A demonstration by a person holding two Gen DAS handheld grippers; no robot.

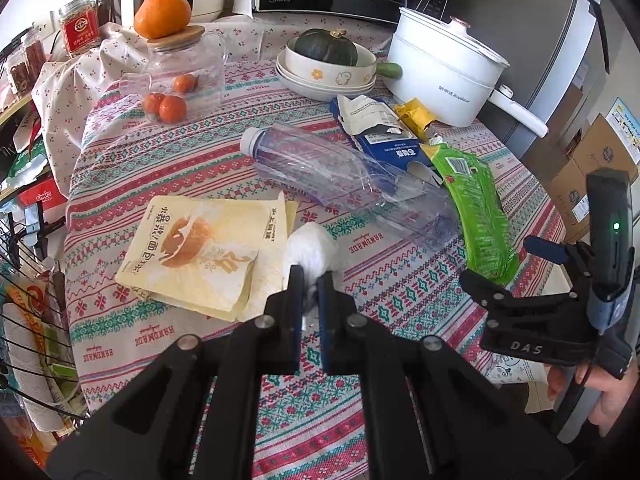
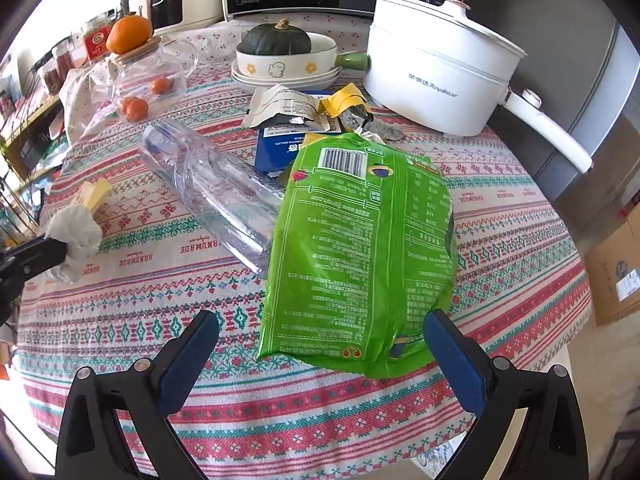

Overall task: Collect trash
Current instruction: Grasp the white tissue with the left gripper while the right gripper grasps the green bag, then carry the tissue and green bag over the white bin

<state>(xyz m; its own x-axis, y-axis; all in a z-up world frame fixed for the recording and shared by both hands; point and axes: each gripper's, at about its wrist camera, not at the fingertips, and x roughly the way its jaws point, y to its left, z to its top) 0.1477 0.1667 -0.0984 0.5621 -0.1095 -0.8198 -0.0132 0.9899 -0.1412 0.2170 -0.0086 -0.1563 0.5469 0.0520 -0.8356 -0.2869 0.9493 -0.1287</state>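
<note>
My left gripper (image 1: 311,280) is shut on a crumpled white tissue (image 1: 314,250), which also shows in the right wrist view (image 2: 76,228). Beside it lies a flat yellow snack pouch (image 1: 200,252). An empty clear plastic bottle (image 1: 344,176) lies on its side mid-table. A green snack bag (image 2: 360,252) lies in front of my right gripper (image 2: 320,340), which is open with its fingers either side of the bag's near end, not touching it. A blue carton (image 1: 394,148), a torn white wrapper (image 2: 280,104) and a yellow wrapper (image 1: 416,118) lie behind.
A white electric pot (image 2: 436,76) stands at the back right. Stacked bowls holding a green squash (image 1: 324,46) stand at the back. A glass jar (image 1: 188,68) with an orange on its lid and small oranges are back left. A wire rack (image 1: 28,320) stands left of the table.
</note>
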